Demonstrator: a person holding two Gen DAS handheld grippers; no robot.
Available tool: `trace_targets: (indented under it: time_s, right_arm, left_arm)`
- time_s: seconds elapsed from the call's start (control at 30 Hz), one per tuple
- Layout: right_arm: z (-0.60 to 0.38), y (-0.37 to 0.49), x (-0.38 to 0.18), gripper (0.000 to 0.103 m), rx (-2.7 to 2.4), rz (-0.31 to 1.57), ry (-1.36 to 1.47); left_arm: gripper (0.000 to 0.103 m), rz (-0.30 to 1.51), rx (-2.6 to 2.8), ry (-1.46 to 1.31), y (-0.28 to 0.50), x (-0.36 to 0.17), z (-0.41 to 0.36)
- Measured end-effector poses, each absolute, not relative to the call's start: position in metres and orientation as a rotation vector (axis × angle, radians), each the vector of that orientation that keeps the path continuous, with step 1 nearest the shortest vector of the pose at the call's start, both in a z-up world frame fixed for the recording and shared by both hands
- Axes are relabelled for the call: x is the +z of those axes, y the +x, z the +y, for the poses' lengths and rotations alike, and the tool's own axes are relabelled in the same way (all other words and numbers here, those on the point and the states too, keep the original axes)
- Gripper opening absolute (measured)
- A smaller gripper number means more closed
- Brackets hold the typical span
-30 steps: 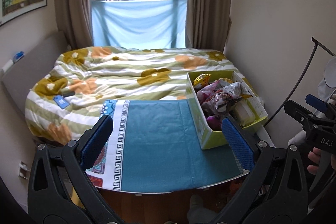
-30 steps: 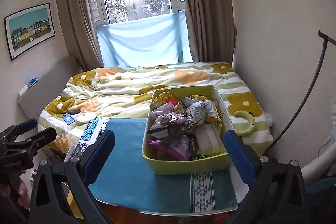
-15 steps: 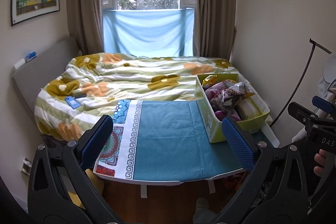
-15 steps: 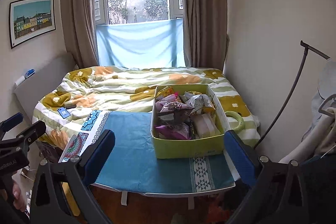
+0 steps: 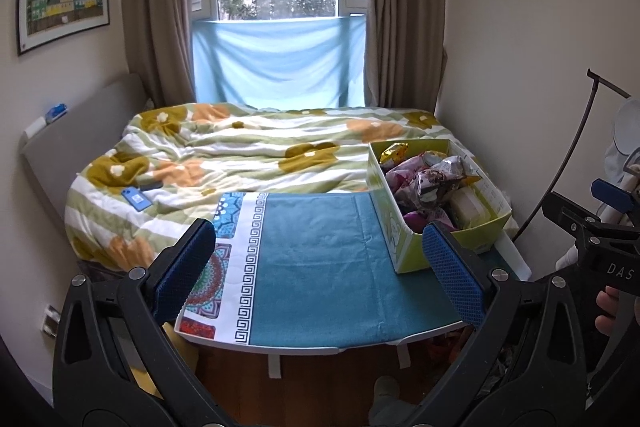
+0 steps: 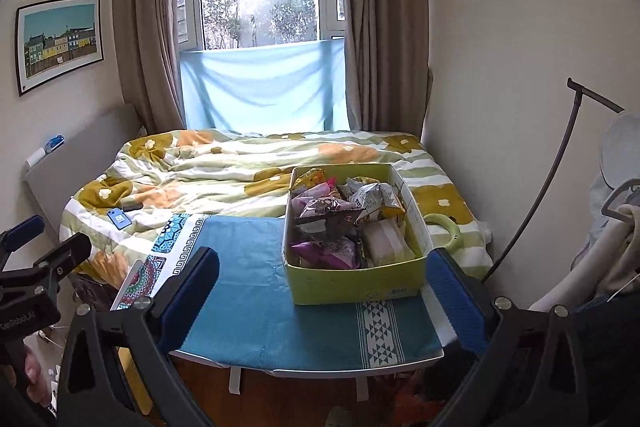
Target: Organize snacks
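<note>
While both black tools with blue padded fingers hang back from the bench, each stands wide apart and holds nothing: the left tool (image 5: 320, 267) frames bare teal cloth, and the right tool (image 6: 324, 287) frames the near end of the box. Over the last second both cameras have drawn back and risen, so the bench's near edge and the wooden floor under it now show where earlier the tools sat closer in.

Nearest lies the white folding bench (image 6: 320, 371), covered by a teal cloth with a patterned white border (image 5: 312, 267). On its right half stands the yellow-green cardboard box (image 6: 356, 287), heaped with crinkly snack packets in purple, silver and yellow wrappers (image 6: 340, 215). No packet lies loose on the cloth.

Beyond the bench is the bed with a green-striped, flower-printed quilt (image 5: 248, 155), with a small blue card (image 5: 138, 197) on its left side, and then the window.

That retreat, with every snack in the box, fits either a pause ahead of sorting the heap or a withdrawal once the packets were gathered; the pictures do not settle which.
</note>
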State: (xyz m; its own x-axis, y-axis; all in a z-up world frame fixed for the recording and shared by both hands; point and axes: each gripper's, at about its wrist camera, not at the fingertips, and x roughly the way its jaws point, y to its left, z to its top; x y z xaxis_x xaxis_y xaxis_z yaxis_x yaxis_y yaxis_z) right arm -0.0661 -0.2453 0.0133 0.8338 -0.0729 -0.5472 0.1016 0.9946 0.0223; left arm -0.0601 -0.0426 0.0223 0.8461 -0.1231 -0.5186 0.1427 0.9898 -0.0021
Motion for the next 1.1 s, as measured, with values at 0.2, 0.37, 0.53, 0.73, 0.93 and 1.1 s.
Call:
trace_targets:
  time_s: [0.2,0.37,0.53,0.73,0.93,1.1]
  right_arm:
    - [-0.245,-0.062,0.015,0.103,-0.093,0.576,0.043]
    - [-0.247,-0.059,0.014,0.103,-0.098,0.579,0.044]
    - [-0.248,-0.056,0.013,0.103,-0.099,0.584,0.045]
    - [-0.248,-0.054,0.012,0.103,-0.104,0.590,0.044]
    - [-0.247,-0.054,0.011,0.103,-0.107,0.589,0.045]
    - [-0.247,-0.054,0.011,0.103,-0.107,0.590,0.045]
  left_arm:
    - [0.103,0.553,-0.142,0.036,-0.055,0.022,-0.044]
    - [0.103,0.552,-0.145,0.030,-0.052,0.021,-0.044]
    - [0.103,0.552,-0.152,0.032,-0.048,0.021,-0.045]
    - [0.103,0.559,-0.159,0.022,-0.045,0.019,-0.045]
    - [0.102,0.568,-0.161,0.017,-0.042,0.016,-0.044]
    - [0.103,0.563,-0.151,0.029,-0.040,0.017,-0.045]
